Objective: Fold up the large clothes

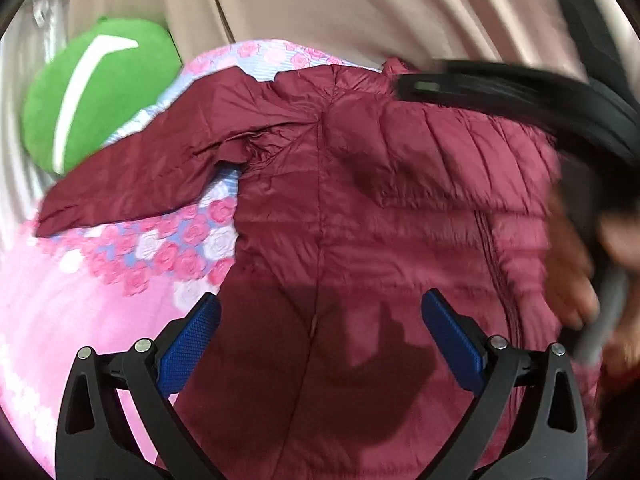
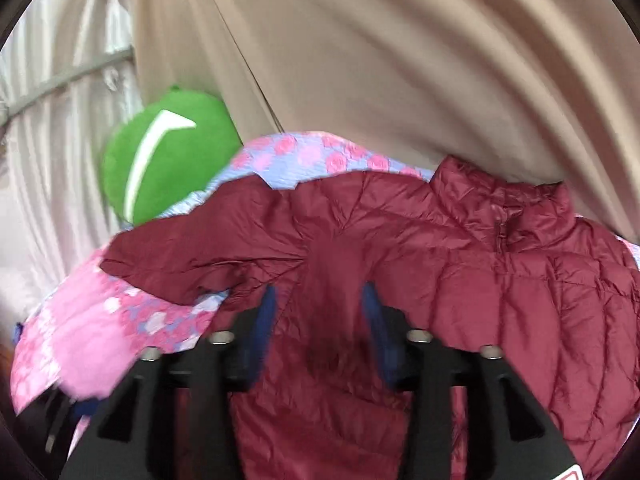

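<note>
A maroon puffer jacket [image 1: 360,208] lies spread on a pink floral bedspread [image 1: 80,312]. One sleeve [image 1: 132,184] stretches out to the left. In the right wrist view the jacket [image 2: 500,300] shows its zipped collar [image 2: 512,204] at the far right. My left gripper [image 1: 320,298] hovers over the jacket's lower body, jaws wide open with nothing between the blue pads [image 1: 192,344]. My right gripper [image 2: 320,290] is open above the area near the armpit, and nothing is clamped. A person's hand [image 1: 572,272] and the blurred black body of the right gripper [image 1: 520,92] cross the right of the left wrist view.
A green plush cushion [image 1: 96,92] with a white stripe rests at the bed's far left corner, seen again as the cushion [image 2: 168,156]. Beige curtains [image 2: 400,60] hang behind the bed, and pale sheer curtains [image 2: 60,140] hang to the left.
</note>
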A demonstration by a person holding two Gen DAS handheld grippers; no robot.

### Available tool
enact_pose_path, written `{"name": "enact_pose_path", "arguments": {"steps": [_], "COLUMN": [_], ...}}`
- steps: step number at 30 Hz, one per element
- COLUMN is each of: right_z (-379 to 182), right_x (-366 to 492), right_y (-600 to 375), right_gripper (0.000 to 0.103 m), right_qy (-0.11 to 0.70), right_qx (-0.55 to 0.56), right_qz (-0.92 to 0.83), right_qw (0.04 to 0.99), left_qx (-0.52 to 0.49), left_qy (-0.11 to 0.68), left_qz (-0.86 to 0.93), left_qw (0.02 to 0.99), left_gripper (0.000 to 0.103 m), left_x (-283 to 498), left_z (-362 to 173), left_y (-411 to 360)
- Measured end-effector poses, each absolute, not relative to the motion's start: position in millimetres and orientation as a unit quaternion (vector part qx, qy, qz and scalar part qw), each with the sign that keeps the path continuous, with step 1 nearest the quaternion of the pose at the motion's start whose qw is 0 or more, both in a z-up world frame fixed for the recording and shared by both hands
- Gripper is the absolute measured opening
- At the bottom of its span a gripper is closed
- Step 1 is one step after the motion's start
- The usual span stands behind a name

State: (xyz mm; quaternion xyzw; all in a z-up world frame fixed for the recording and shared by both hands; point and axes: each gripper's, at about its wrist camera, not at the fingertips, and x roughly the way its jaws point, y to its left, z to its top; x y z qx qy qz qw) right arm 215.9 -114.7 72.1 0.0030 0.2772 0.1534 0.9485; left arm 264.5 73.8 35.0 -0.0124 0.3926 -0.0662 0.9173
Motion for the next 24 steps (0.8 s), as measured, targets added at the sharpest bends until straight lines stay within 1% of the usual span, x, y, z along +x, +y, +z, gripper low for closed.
{"name": "enact_pose_path", "arguments": {"steps": [3, 6, 10, 11, 12, 13, 14, 15, 16, 18, 20, 21, 22, 23, 24], "right_z": [85.4, 85.0, 64.8, 60.1, 54.1, 49.7, 46.0, 43.4, 41.4, 38.6, 33.3, 29.1, 22.4, 18.9, 20.0], "right_x": [189.4, 169.9, 153.0, 151.1, 150.3, 150.7, 152.4, 156.5, 161.4, 173.8, 193.3, 202.5, 214.0, 220.5, 220.6], "right_y": [-169.8, -231.8, -335.9, -353.4, -372.8, -384.3, -394.0, -404.1, -408.7, -411.7, -407.5, -401.7, -399.6, -397.6, -393.8], "right_gripper": [0.069, 0.069, 0.070, 0.070, 0.070, 0.070, 0.070, 0.070, 0.070, 0.070, 0.070, 0.066, 0.055, 0.025, 0.016], "right_qy": [0.244, 0.243, 0.271, 0.276, 0.283, 0.286, 0.289, 0.292, 0.294, 0.296, 0.304, 0.313, 0.327, 0.333, 0.330], "right_qx": [0.022, 0.059, 0.113, 0.124, 0.137, 0.146, 0.154, 0.163, 0.171, 0.179, 0.176, 0.173, 0.174, 0.182, 0.188], "right_qz": [0.113, 0.046, -0.086, -0.106, -0.129, -0.141, -0.148, -0.153, -0.154, -0.145, -0.144, -0.144, -0.143, -0.128, -0.119], "right_qw": [0.963, 0.967, 0.952, 0.947, 0.941, 0.936, 0.933, 0.930, 0.928, 0.927, 0.925, 0.923, 0.918, 0.916, 0.918], "left_qx": [-0.053, -0.096, -0.120, -0.124, -0.124, -0.117, -0.109, -0.103, -0.109, -0.127, -0.123, -0.120, -0.121, -0.124, -0.126], "left_qy": [0.410, 0.436, 0.454, 0.452, 0.447, 0.440, 0.435, 0.431, 0.422, 0.402, 0.375, 0.366, 0.358, 0.356, 0.356], "left_qz": [-0.106, -0.134, -0.123, -0.119, -0.110, -0.107, -0.108, -0.113, -0.128, -0.146, -0.149, -0.146, -0.142, -0.142, -0.138], "left_qw": [0.904, 0.885, 0.874, 0.876, 0.879, 0.884, 0.887, 0.889, 0.891, 0.895, 0.907, 0.911, 0.915, 0.915, 0.915], "left_gripper": [0.098, 0.098, 0.097, 0.088, 0.073, 0.063, 0.040, 0.013, 0.003, 0.003, 0.003, 0.003, 0.003, 0.003, 0.003], "left_x": [297.9, 339.1, 390.6, 396.7, 402.1, 407.6, 412.0, 415.6, 419.5, 424.5, 428.3, 429.7, 432.3, 434.9, 436.4], "left_z": [31.7, 22.3, 2.2, 0.5, 1.0, 4.5, 8.1, 12.9, 20.4, 34.2, 49.7, 55.1, 59.0, 59.9, 58.1], "left_y": [78.0, 72.5, 61.8, 59.8, 58.6, 56.1, 54.6, 53.0, 54.2, 60.0, 61.7, 61.6, 62.9, 64.7, 65.3]}}
